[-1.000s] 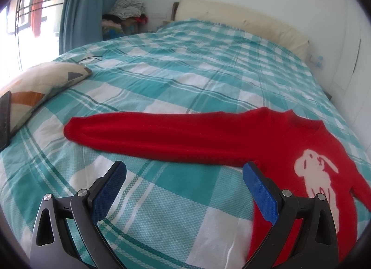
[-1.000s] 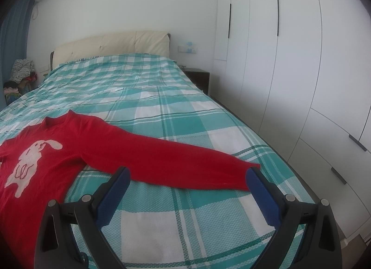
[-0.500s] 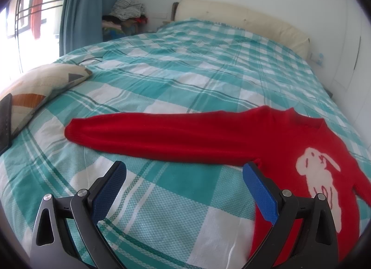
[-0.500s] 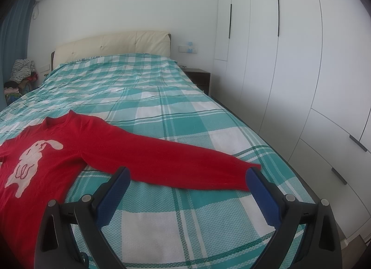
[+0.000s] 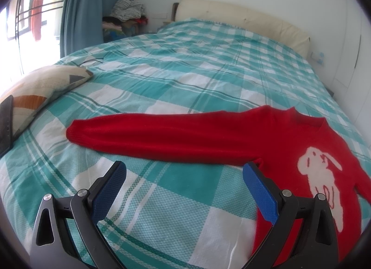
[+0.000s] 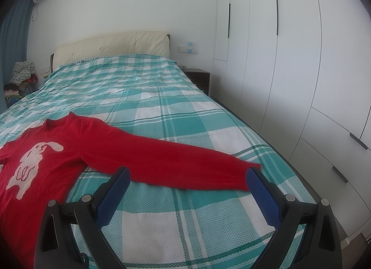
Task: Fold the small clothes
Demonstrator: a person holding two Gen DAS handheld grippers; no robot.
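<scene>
A red sweater (image 5: 273, 139) with a white rabbit motif lies flat on the bed, both sleeves spread out sideways. In the left wrist view its sleeve (image 5: 148, 133) stretches to the left, just beyond my left gripper (image 5: 184, 171), which hovers open with nothing between its blue pads. In the right wrist view the sweater (image 6: 58, 150) lies at the left and its other sleeve (image 6: 185, 164) runs right, its cuff close to the right pad. My right gripper (image 6: 187, 176) is open and holds nothing.
The bed carries a teal and white checked cover (image 5: 185, 79). A patterned pillow (image 5: 39, 88) and a dark flat object (image 5: 5, 125) lie at its left edge. White wardrobes (image 6: 301, 60) and a dark nightstand (image 6: 199, 79) stand to the right. A clothes pile (image 5: 127, 16) sits by the curtain.
The left view has shifted slightly, so the sweater and sleeve sit a little further right in frame. The right gripper has barely moved. Both stay open.
</scene>
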